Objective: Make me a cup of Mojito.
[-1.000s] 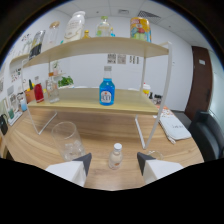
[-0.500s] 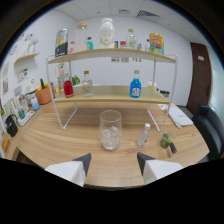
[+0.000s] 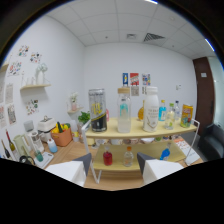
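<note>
Claw (image 3: 111, 167): two pale fingers (image 3: 70, 172) set wide apart, nothing between them, raised and facing a two-tier rack (image 3: 142, 134) just beyond.

Rack, top shelf, from the left-finger side to the right: tall dark-filled jar (image 3: 97, 110); clear jar with a tan lid (image 3: 124, 110); large white bottle (image 3: 151, 109); blue-labelled bottle (image 3: 162, 111); small clear bottle (image 3: 171, 116); yellow carton (image 3: 186, 115). All stand upright, near one another in a row.

Rack, lower shelf: small red bottle (image 3: 107, 158) seen in the gap between the fingers; clear bottle (image 3: 128, 156) just beside it; blue object (image 3: 165, 153) farther along, partly hidden by the right finger, kind not clear.

Worktop (image 3: 60, 155): wooden, carries the rack. Beside the rack on the left-finger side: orange pot (image 3: 62, 136) with yellow and green contents; white appliance (image 3: 45, 124) behind it; small white bottle (image 3: 51, 145); several pale containers (image 3: 27, 144) nearer the claw, too blurred to identify.

Wall behind the rack: three small posters (image 3: 135, 79) in a row. Side wall: a small shelf (image 3: 34, 86) with pale items, plus pinned pictures (image 3: 20, 52). Dark door (image 3: 205, 95) at the far right.

Mojito ingredients: presumably among the rack's bottles and jars; labels cannot be read. No cup can be made out.
</note>
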Tool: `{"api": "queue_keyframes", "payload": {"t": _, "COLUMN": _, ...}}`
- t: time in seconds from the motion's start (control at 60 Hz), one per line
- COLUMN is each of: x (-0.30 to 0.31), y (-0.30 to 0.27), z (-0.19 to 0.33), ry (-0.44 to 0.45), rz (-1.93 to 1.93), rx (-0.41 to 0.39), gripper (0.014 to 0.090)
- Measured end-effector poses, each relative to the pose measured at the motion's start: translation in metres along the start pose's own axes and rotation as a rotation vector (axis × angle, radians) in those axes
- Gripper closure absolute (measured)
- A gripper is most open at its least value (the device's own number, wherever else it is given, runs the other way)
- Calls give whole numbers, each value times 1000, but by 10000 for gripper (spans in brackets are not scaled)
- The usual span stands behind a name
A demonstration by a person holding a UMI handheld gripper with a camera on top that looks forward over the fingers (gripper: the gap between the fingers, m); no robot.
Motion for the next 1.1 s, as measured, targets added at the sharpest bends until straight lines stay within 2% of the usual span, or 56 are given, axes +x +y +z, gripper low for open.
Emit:
{"api": "queue_keyframes", "payload": {"t": 0.117, "x": -29, "y": -52, "z": 20, "ry": -35, "rz": -3, "rx": 79, "gripper": 180}}
{"api": "queue_keyframes", "payload": {"t": 0.217, "x": -47, "y": -80, "z": 43, "ry": -38, "rz": -1, "rx": 114, "gripper": 184}}
{"api": "queue_keyframes", "payload": {"t": 0.483, "x": -57, "y": -107, "z": 124, "ry": 1, "rz": -23, "rx": 101, "gripper": 190}}
{"api": "queue_keyframes", "payload": {"t": 0.55, "x": -56, "y": -106, "z": 140, "ry": 15, "rz": -32, "rx": 94, "gripper": 214}}
{"api": "queue_keyframes", "payload": {"t": 0.633, "x": -54, "y": -104, "z": 156, "ry": 38, "rz": -39, "rx": 84, "gripper": 284}}
{"api": "queue_keyframes", "payload": {"t": 0.733, "x": -51, "y": -104, "z": 166, "ry": 63, "rz": -49, "rx": 83, "gripper": 396}}
{"api": "queue_keyframes", "payload": {"t": 0.8, "x": -48, "y": -106, "z": 168, "ry": 75, "rz": -60, "rx": 98, "gripper": 500}}
{"api": "queue_keyframes", "payload": {"t": 1.1, "x": -51, "y": -107, "z": 160, "ry": 49, "rz": -67, "rx": 103, "gripper": 537}}
